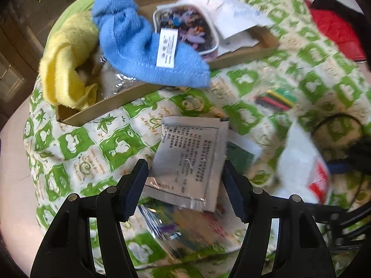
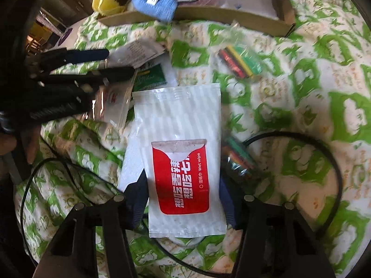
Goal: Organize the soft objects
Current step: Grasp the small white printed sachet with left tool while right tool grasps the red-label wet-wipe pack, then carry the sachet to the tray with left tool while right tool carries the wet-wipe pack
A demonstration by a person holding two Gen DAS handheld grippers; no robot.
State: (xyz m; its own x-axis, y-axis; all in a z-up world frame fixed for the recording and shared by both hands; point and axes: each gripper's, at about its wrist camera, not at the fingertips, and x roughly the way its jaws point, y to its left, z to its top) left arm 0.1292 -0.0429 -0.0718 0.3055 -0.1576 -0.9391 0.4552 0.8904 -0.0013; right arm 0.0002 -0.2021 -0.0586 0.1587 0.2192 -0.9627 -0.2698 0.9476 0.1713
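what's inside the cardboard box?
Cardboard box holds a yellow cloth, blue cloth, printed pouch and white paper. Something crinkly shows beneath; the rest is covered.

Light: bright, soft daylight, shadows weak
Glare: small shine on the plastic bag (image 1: 116,81)
Blur: motion smear at right side, wet wipe pack (image 1: 301,164) unsharp
Edges: strong fisheye bending, dark corners
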